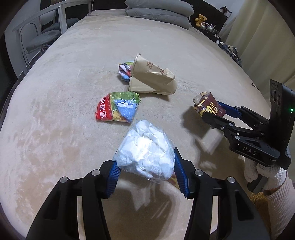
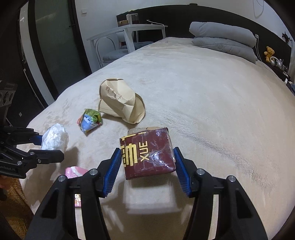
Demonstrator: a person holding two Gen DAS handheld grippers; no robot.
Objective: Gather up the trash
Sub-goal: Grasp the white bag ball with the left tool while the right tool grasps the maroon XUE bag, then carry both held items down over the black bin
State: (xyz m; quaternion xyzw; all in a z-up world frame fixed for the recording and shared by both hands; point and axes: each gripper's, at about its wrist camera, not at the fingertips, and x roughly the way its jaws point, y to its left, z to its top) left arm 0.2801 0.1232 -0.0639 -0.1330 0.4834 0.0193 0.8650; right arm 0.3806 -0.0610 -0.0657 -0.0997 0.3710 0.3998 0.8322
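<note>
My left gripper [image 1: 146, 166] is shut on a clear plastic bag of white tissue [image 1: 145, 149] and holds it above the bed; it also shows in the right wrist view [image 2: 54, 137]. My right gripper [image 2: 147, 160] is shut on a dark red carton with gold lettering [image 2: 147, 153], seen too in the left wrist view [image 1: 209, 107]. On the beige bed lie a crumpled brown paper bag [image 1: 153, 75] [image 2: 121, 101], a colourful snack wrapper [image 1: 118, 107] [image 2: 90, 120] and another colourful wrapper [image 1: 125, 71] behind the paper bag.
A pink packet [image 2: 74, 172] lies near the bed's front edge under my right gripper. Grey pillows [image 1: 158, 11] are stacked at the head of the bed. A white chair [image 1: 42, 35] stands to the left of the bed. A shelf with a teddy bear [image 1: 201, 19] is at the right.
</note>
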